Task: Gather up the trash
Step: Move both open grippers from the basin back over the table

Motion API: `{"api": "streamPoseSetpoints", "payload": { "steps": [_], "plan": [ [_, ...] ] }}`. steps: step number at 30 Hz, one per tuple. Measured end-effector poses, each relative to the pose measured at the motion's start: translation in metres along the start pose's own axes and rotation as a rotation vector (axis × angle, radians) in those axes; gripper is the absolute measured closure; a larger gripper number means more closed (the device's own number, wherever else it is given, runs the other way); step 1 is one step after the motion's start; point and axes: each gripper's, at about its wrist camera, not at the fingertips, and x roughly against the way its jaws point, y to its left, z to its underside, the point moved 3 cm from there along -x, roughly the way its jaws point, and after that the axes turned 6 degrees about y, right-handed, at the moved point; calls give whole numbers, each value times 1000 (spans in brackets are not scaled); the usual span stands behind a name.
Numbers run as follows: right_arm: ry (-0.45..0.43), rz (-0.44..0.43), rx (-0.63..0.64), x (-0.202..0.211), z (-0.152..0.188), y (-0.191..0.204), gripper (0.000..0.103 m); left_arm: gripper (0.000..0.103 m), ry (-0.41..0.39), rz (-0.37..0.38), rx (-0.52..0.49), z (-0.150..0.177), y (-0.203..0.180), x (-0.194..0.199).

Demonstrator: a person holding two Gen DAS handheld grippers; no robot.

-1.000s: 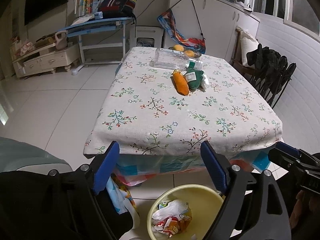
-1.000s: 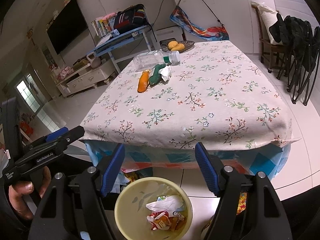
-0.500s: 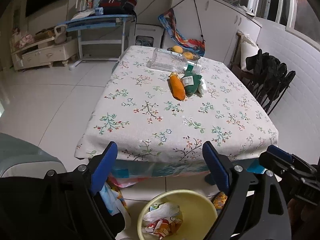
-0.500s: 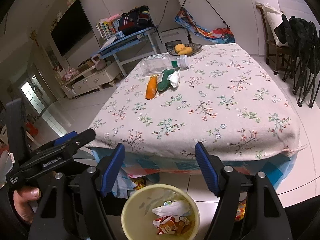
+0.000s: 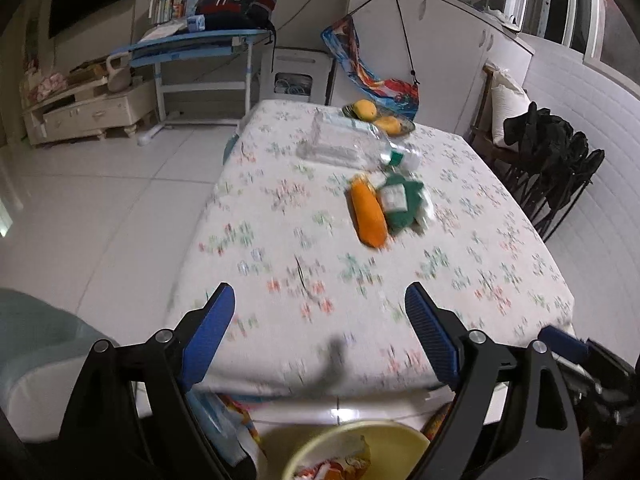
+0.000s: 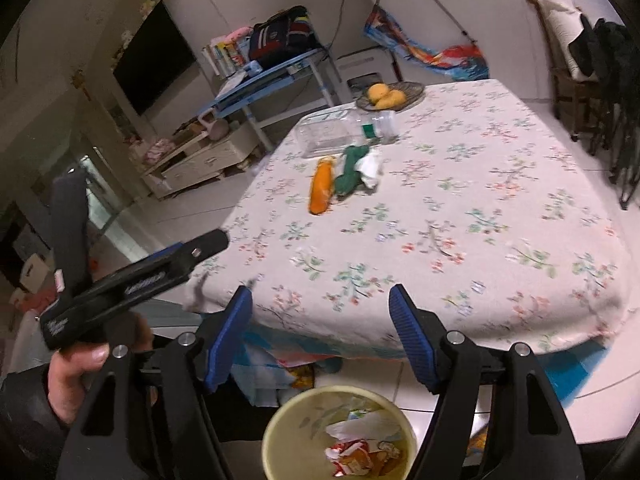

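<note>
Nearest, on the floor just in front of the table, a yellow bin (image 6: 340, 432) holds crumpled wrappers (image 6: 360, 444). Above it the right gripper (image 6: 320, 328) has its jaws spread with nothing between them, and the left gripper (image 5: 320, 324) is spread wide and empty too. Beyond lies the flowered tablecloth (image 6: 460, 240). Farther on, an orange packet (image 5: 367, 216) touches a green packet (image 5: 400, 204), with what may be white tissue (image 6: 370, 166) beside them. A clear plastic bottle (image 5: 344, 146) lies behind, then a fruit basket (image 6: 390, 96).
</note>
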Motion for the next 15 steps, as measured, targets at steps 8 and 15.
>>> {"api": "streamPoseSetpoints", "payload": {
  "steps": [8,15],
  "plan": [
    [51,-96,-41,-54,-42,3,36,19,-6,-43,64,-40,32,-14],
    [81,-120,-129,-105,-75,-15,37,19,51,-40,130,-41,48,-32]
  ]
}}
